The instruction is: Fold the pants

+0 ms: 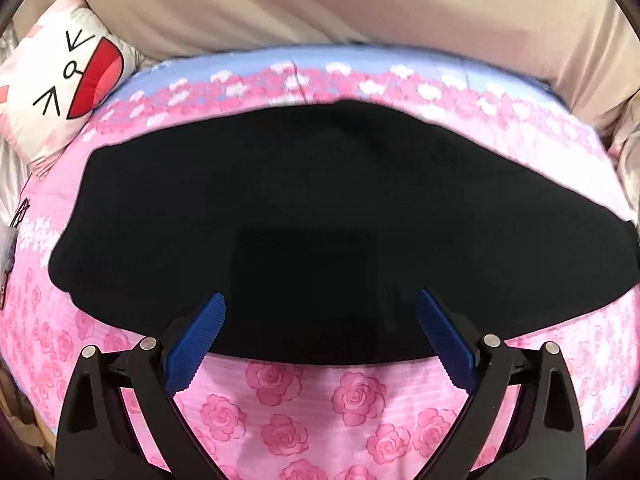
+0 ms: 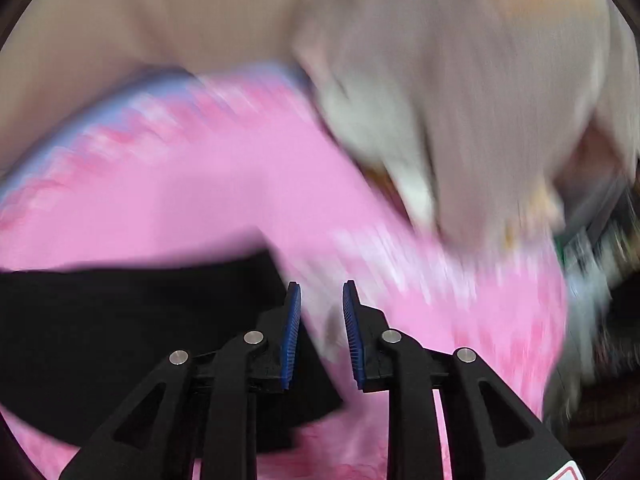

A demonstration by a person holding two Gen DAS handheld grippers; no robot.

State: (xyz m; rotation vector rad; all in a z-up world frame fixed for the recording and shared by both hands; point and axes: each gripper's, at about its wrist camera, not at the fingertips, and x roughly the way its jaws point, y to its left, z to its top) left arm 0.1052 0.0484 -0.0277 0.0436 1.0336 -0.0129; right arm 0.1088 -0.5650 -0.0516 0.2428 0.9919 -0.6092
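Now one black pants [image 1: 280, 208], left tongs [image 1: 320, 300] wide, empty; right tongs [image 2: 320, 292] narrowly apart, empty

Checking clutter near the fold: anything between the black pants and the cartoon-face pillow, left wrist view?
Nothing loose: only a bare strip of the pink rose sheet separates the pants from the pillow, seen in the left wrist view.

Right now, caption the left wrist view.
Open left gripper hovers over folded black pants on pink rose-print bedsheet.
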